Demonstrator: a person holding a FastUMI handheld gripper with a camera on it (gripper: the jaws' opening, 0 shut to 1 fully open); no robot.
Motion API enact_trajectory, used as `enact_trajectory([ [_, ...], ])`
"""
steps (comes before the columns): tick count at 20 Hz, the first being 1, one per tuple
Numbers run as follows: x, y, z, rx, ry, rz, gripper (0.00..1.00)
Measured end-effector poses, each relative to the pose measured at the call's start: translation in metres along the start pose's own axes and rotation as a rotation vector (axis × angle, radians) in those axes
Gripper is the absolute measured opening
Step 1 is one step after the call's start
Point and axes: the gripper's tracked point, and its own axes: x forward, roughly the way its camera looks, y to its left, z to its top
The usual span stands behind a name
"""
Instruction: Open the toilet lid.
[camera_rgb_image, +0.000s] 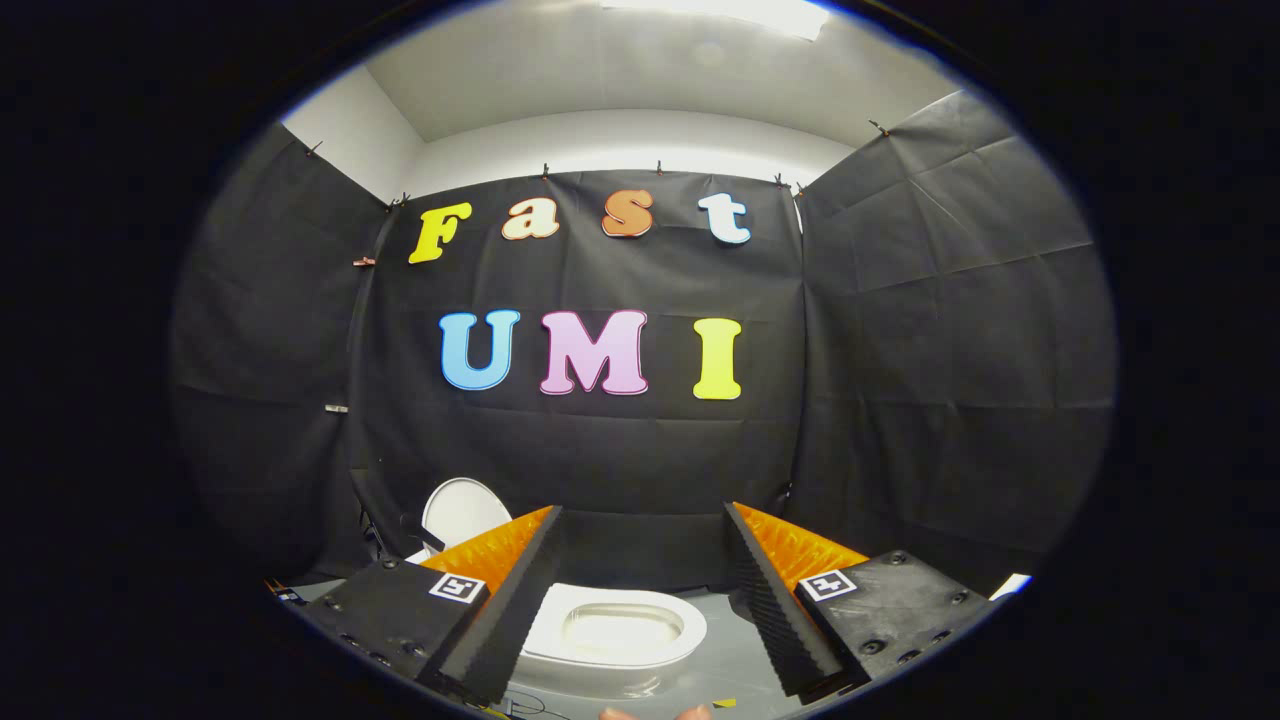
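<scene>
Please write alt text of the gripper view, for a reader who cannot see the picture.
A white toilet sits on a grey floor, its bowl seen between the open fingers of the gripper, which touch nothing. Its lid stands raised behind the left finger, against the black cloth wall of the booth.

Gripper (640, 525) camera faces booth wall, above toilet (615, 628).

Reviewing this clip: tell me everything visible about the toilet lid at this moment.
The toilet lid is a white, smooth, rounded panel that looks like glossy plastic. It stands raised, roughly upright, behind and to one side of the white seat and bowl, against the black cloth wall. One finger hides its lower edge and hinge. The gripper is open, its fingers spread either side of the bowl, touching neither lid nor seat.
</scene>
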Motion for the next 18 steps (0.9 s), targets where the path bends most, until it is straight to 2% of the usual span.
enact_trajectory([
  [18,0.004,0.003,-0.009,-0.010,0.025,0.004,0.98],
])
